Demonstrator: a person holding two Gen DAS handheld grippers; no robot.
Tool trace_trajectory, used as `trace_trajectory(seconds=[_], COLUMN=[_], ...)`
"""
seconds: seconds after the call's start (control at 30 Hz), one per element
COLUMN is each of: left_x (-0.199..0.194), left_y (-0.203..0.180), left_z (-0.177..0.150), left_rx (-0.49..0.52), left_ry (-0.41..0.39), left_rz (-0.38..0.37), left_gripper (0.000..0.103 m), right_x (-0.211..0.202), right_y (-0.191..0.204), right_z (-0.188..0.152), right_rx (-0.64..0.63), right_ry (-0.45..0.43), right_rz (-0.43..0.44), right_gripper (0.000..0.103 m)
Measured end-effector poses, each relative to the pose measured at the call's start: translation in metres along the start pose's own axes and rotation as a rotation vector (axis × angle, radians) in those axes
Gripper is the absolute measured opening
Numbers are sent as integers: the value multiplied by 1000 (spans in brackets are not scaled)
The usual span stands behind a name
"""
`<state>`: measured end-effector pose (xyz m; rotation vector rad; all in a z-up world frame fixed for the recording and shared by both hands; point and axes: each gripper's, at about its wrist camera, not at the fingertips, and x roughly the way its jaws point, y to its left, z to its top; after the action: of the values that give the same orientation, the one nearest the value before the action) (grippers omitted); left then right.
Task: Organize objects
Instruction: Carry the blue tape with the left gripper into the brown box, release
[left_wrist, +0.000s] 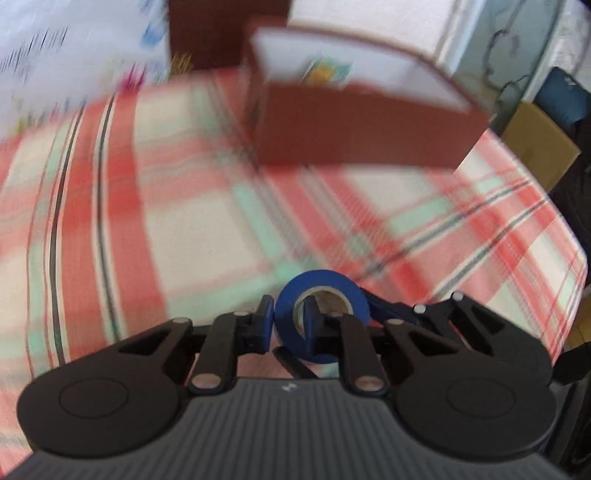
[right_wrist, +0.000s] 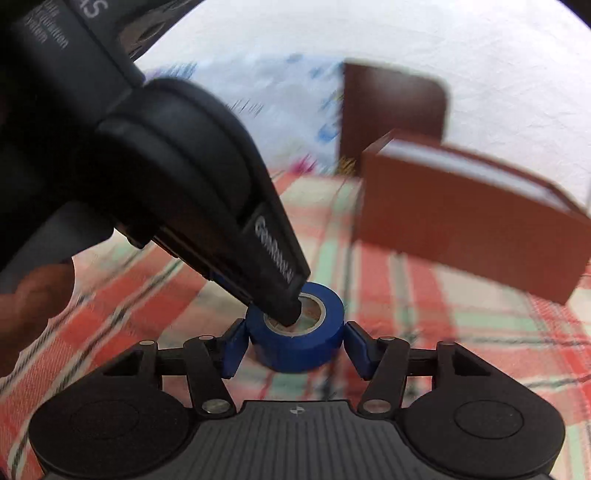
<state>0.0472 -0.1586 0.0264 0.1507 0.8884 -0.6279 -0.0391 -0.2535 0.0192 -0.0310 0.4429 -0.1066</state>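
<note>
A blue tape roll (left_wrist: 321, 314) is held above the plaid tablecloth. My left gripper (left_wrist: 290, 325) is shut on its wall, with one finger inside the core and one outside. In the right wrist view the roll (right_wrist: 299, 343) sits between my right gripper's (right_wrist: 295, 347) blue pads (right_wrist: 234, 349), which stand at its two sides and seem to touch it. The left gripper's finger (right_wrist: 277, 280) comes down from the upper left into the roll's core. A brown open box (left_wrist: 354, 122) with a white inside stands further back on the cloth; it also shows in the right wrist view (right_wrist: 465, 229).
A red, white and green plaid tablecloth (left_wrist: 147, 221) covers the table. A dark brown chair back (right_wrist: 391, 107) stands behind the box. A cardboard carton (left_wrist: 535, 144) and dark items sit off the table's right edge. Both views are motion-blurred.
</note>
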Motion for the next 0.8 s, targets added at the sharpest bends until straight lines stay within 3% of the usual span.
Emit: trace_trajectory(seconds=[0.1, 0.23, 0.47, 0.5, 0.6, 0.67, 0.8], left_x=[-12, -6, 42, 49, 70, 84, 93], left_y=[-25, -62, -114, -119, -128, -127, -115], left_z=[38, 92, 154, 159, 168, 170, 165], left_rx=[61, 136, 220, 224, 251, 253, 235], left_ry=[-100, -183, -208, -207, -228, -222, -177], left_rz=[-22, -38, -60, -55, 27, 102, 138], left_gripper=[19, 20, 21, 27, 43, 46, 46], right_x=[-6, -2, 32, 39, 68, 72, 65], right_y=[-27, -75, -160, -169, -192, -205, -208], right_z=[26, 55, 77, 77, 74, 69, 63], right_rx=[-7, 2, 74, 79, 77, 140, 175], right_ry=[-115, -200, -196, -186, -117, -129, -157], right_rz=[-86, -186, -289, -302, -350, -341, -349], right_gripper=[55, 55, 55, 55, 56, 63, 66])
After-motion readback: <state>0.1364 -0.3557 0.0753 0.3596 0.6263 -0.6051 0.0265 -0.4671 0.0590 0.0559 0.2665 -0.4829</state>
